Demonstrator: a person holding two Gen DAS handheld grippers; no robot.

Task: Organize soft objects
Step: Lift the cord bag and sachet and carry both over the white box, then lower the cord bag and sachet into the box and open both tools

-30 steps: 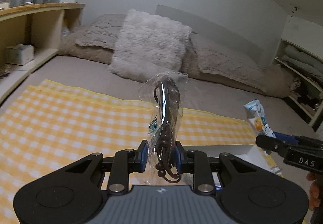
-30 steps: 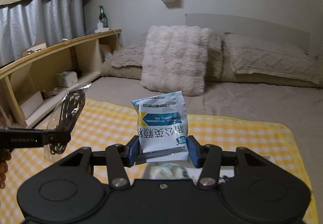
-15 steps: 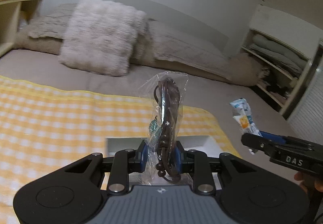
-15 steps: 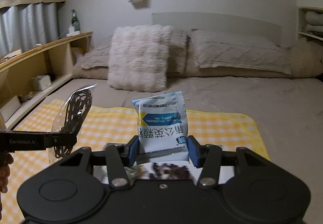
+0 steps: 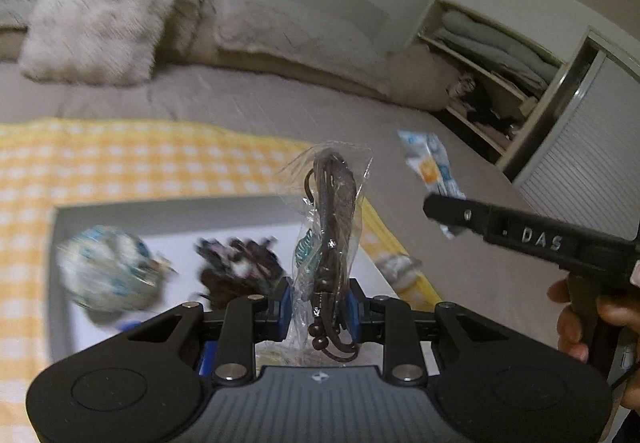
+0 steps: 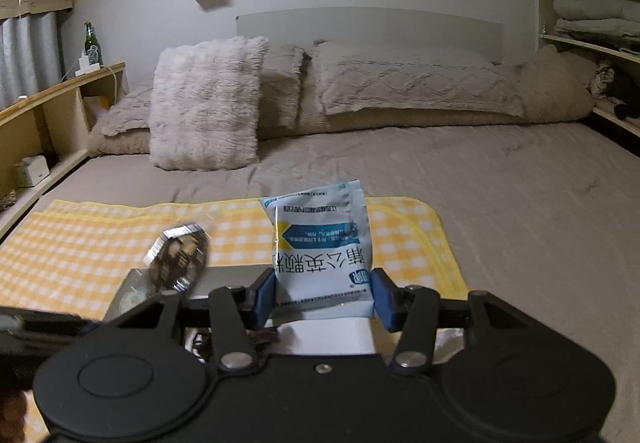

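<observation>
**Two packets carried over the white box**

Clear bag of dark cord (image 5: 329, 243) pinched upright in the left gripper (image 5: 316, 307), jaws nearly closed on it, above the white box (image 5: 172, 211) on the yellow checked cloth (image 5: 120, 163). Blue-and-white sachet (image 6: 322, 243) clamped mid-width in the right gripper (image 6: 323, 297), near the box's right end. Step in hand, judging by position: carrying to the box. Next: lower, then release inside, clear of the two bundles already there. Both grippers angled downward.

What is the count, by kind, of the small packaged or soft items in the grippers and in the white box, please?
Clear bags of dark cord, in the left gripper: 1
Blue-and-white sachets, in the right gripper: 1
Items lying in the white box, a pale one and a dark one: 2
Total: 4
</observation>
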